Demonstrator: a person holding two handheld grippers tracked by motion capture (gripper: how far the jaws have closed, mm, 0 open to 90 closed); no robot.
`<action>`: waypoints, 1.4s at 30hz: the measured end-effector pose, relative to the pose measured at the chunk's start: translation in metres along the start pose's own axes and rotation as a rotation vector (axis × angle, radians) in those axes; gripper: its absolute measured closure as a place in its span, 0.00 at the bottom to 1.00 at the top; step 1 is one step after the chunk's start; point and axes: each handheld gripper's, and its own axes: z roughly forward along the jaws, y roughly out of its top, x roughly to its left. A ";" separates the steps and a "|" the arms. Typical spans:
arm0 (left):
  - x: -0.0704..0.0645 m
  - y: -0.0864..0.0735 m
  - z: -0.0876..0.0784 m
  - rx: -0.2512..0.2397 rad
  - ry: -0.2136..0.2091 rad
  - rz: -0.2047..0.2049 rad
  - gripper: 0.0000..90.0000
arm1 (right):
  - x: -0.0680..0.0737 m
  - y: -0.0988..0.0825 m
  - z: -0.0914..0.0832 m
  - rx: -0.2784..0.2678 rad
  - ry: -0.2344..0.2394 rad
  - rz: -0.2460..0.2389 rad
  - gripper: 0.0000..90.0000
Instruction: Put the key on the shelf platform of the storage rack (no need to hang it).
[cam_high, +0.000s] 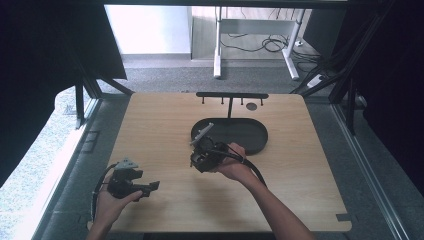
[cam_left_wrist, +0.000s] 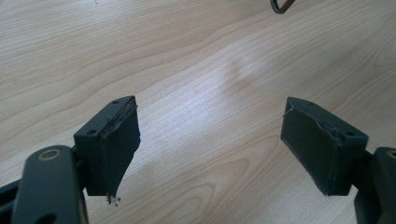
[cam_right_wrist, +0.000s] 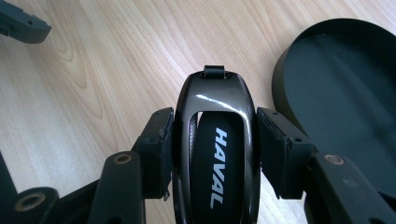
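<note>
The wooden table (cam_high: 300, 165) takes up the middle of the high view, a pale slab with rounded corners and a fine straight grain that swirls into ovals close up. On its upper middle lies the tray (cam_high: 250, 137), a dark matte oval dish with a low upright rim; in the right gripper view its smooth wall curves down the upper right of the frame. Behind the tray, towards the top of the high view, stands the rack (cam_high: 231, 95), a thin black bar on a slim post with short pegs hanging below it. The right gripper (cam_right_wrist: 215, 140) is held just left of the tray's near edge in the high view, and its two black padded jaws are pressed against the sides of the key fob (cam_right_wrist: 215, 154), pinching it between them. The fob stands lengthwise along the jaws in the lower middle of the right gripper view: a glossy, dark, rounded shell with a long oval cut-out, a black insert lettered HAVAL in white, and a small loop tab at its far tip. The left gripper (cam_left_wrist: 210, 140) sits at the lower left of the high view, over the table's near corner; its jaws are spread wide with only bare wood between them, the flat rubbery pads frayed and ragged at their edges.
</note>
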 end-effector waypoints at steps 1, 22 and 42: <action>0.000 0.000 0.000 0.000 0.000 0.000 0.22 | 0.000 0.000 0.000 -0.001 -0.004 0.000 0.54; 0.000 0.000 0.000 0.006 -0.002 0.005 0.22 | -0.017 0.001 -0.010 -0.016 -0.039 0.020 0.54; -0.001 0.000 0.002 0.012 -0.006 0.010 0.22 | -0.037 0.002 -0.014 -0.004 -0.056 0.061 0.54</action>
